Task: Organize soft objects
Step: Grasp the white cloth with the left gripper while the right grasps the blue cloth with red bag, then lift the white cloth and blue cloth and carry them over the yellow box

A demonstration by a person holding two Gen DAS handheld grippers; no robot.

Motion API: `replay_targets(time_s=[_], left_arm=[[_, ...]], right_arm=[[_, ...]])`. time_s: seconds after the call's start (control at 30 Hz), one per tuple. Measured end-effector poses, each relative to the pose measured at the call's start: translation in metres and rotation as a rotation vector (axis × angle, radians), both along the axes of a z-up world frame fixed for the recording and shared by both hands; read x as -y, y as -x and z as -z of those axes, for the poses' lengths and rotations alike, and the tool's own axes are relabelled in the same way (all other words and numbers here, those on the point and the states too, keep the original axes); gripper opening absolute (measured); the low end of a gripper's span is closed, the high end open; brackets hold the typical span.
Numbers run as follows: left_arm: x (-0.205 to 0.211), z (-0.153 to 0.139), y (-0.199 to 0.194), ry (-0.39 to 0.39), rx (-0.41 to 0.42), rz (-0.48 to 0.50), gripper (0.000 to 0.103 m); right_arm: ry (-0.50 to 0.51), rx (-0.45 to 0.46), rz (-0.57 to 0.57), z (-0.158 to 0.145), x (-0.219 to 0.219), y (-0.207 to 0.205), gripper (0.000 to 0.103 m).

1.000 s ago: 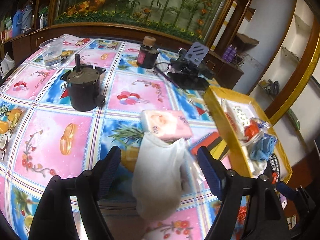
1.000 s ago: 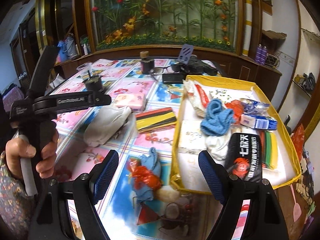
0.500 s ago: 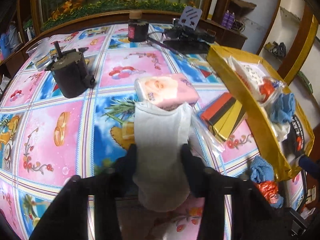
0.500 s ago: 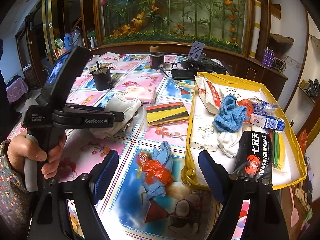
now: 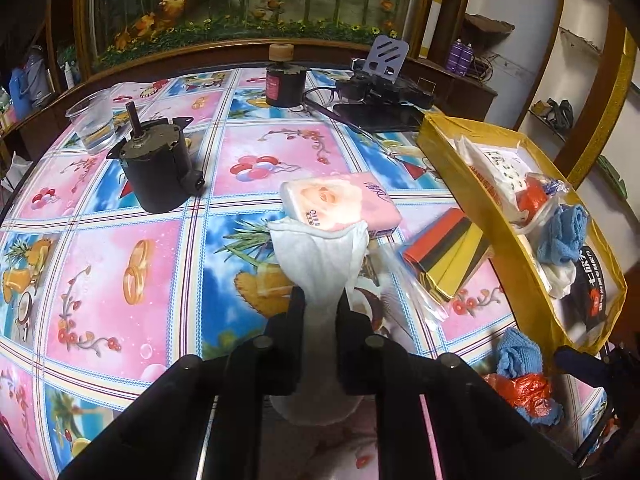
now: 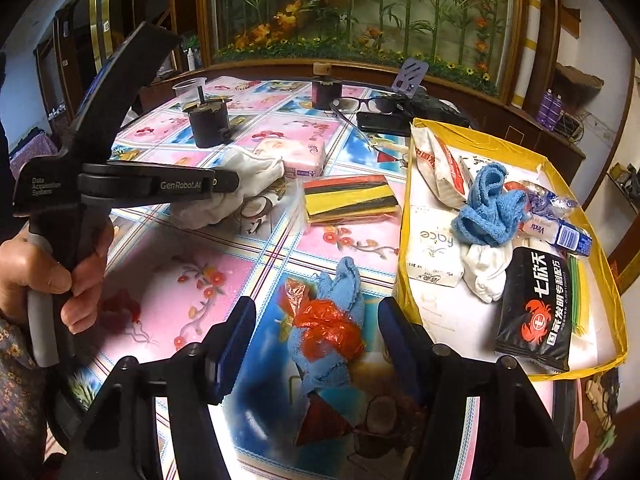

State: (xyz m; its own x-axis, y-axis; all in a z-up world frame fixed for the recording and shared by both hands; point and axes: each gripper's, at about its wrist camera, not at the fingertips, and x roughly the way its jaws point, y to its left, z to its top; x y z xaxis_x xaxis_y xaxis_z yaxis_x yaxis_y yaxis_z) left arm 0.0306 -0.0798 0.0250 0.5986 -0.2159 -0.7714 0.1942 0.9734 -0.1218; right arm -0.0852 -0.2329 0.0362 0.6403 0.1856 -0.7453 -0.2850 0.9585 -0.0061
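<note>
Patterned table, yellow tray, tissue pack, motor

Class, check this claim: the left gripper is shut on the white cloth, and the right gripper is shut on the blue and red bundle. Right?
Partly wrong. The left gripper is shut on the white cloth, but the right wrist view shows the right gripper open, its jaws either side of the blue and red bundle, having just been closing.

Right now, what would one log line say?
left gripper: shut on white cloth | right gripper: closing around blue cloth, not gripping
</note>
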Motion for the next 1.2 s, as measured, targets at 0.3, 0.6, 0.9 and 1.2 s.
replay_targets(time_s=[0.3,0.6,0.9,1.2], left_arm=[[0.001,-0.003,0.001,0.009,0.015,0.003,0.012],[0.0,-0.003,0.002,0.011,0.017,0.002,0.012],[0.0,-0.012,0.005,0.053,0.044,0.015,0.012],[0.001,-0.027,0.015,0.104,0.138,0.036,0.012]], right_arm=[[0.112,-0.01,-0.02,0.011,-0.018,-0.003,0.039],[0.028,-0.017,-0.133,0.008,-0.03,0.005,0.037],[-0.025,0.02,-0.073,0.001,-0.018,0.002,0.037],[-0.078,0.052,-0.023,-0.009,-0.007,-0.002,0.037]])
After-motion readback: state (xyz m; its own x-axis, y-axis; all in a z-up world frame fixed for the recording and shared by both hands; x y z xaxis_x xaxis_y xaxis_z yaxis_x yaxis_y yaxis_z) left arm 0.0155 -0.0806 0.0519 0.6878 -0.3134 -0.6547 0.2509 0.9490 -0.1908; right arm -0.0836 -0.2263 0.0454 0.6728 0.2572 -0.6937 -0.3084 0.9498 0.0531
